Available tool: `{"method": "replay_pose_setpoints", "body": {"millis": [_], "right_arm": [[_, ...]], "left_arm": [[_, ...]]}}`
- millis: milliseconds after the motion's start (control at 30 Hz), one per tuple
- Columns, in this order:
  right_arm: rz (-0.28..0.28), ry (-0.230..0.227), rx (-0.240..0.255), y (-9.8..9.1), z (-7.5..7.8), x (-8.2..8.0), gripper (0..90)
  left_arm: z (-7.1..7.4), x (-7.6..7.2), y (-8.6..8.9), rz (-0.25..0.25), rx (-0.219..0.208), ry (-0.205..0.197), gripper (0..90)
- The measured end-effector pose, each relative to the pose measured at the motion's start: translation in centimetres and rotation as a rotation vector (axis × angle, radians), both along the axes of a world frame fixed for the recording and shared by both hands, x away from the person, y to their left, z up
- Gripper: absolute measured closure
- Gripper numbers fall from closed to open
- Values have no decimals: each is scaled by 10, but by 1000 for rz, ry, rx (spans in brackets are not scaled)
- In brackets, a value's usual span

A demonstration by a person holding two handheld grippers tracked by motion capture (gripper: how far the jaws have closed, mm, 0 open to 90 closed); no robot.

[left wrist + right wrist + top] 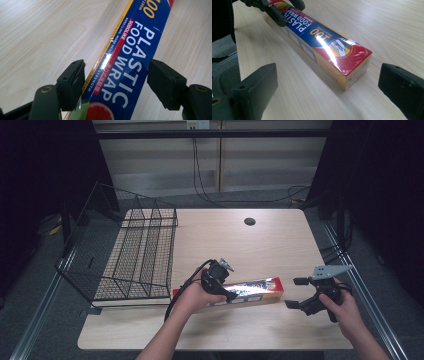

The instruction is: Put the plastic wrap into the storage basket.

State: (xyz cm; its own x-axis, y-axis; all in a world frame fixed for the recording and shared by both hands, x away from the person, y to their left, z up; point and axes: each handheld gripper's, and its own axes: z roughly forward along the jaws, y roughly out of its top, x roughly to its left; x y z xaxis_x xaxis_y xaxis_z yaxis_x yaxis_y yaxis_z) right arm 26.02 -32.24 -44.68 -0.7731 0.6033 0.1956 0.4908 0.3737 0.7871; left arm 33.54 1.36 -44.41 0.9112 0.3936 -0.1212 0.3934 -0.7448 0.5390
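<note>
1. Right, the biggest thing out there: the wooden table [280, 245], pale grain, with a small dark round hole [249, 221] near its far edge.
2. Next in size, a black wire basket [125, 255] sits on the table's left side, its outer wall leaning out past the table's edge.
3. Now the long box of plastic food wrap [250, 290], lying flat on the table near the front edge, just right of the basket's near corner. Blue top face with white lettering, one end red and yellow.
4. Left gripper [116, 80] is over the box's left half, jaws straddling its width. In the left gripper view one jaw sits right against the yellow edge, while the other stands at the blue edge on the far side; whether that one presses the box, I cannot tell.
5. Right gripper [296, 292] hangs just off the box's red end, held in the person's right hand [342, 312]. Jaws spread wide, nothing between them, and in the right gripper view the box's end lies ahead between the two jaw pads, apart from both.
</note>
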Motion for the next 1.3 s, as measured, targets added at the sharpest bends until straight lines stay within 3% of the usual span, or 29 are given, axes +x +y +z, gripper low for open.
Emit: {"method": "replay_pose_setpoints", "body": {"millis": [133, 167, 233, 267, 300, 333, 367, 467, 533, 567, 600, 633, 700, 733, 900, 967, 1000, 1133, 1300], "right_arm": [[-5, 0, 3, -1, 0, 0, 24], [-4, 1, 3, -1, 0, 1, 25], [-8, 3, 5, -2, 0, 1, 25], [-12, 1, 4, -2, 0, 1, 25], [-13, -1, 4, -2, 0, 1, 24], [-13, 0, 5, -2, 0, 1, 24], [-13, 1, 6, -2, 0, 1, 24], [-9, 2, 5, -2, 0, 1, 24], [-12, -2, 6, -2, 0, 1, 24], [-12, -4, 7, -2, 0, 1, 24], [-13, -3, 8, -3, 0, 1, 24], [-14, -3, 8, -3, 0, 1, 24], [-15, -5, 9, -4, 0, 1, 24], [-17, -5, 9, -4, 0, 1, 23], [-16, -4, 15, -5, 1, 1, 23], [-25, -7, 18, -5, 1, 1, 22], [-25, -8, 20, -6, 1, 1, 22], [-24, -8, 22, -6, 1, 1, 22], [-13, -5, 22, -4, 1, 1, 22]], "left_arm": [[-4, -3, -1, -30, -1, -31, 288], [-5, -4, -2, -52, -2, -29, 247], [-7, -5, -5, -46, 10, -38, 212], [-8, -4, -6, -24, 4, -23, 228], [-8, -1, -6, -49, 23, -20, 240], [-11, -2, -9, -25, 1, -7, 241], [-10, 0, -10, -70, 47, -13, 238], [-13, 0, -17, -57, 48, 5, 230], [-14, 4, -19, -97, 86, 6, 238], [-16, 3, -21, -84, 72, 3, 248], [-16, 5, -22, -112, 101, -7, 257], [-18, 3, -24, -83, 87, -10, 267], [-16, 5, -25, -111, 119, -8, 296], [-16, 5, -26, -109, 110, -7, 309], [-9, 2, -30, -70, 163, 25, 398], [-6, 6, -26, -24, 148, 85, 412], [-4, 9, -23, -34, 147, 82, 415], [8, 13, -16, 50, 126, 108, 417], [29, 17, -8, 96, 102, 111, 419]]}}
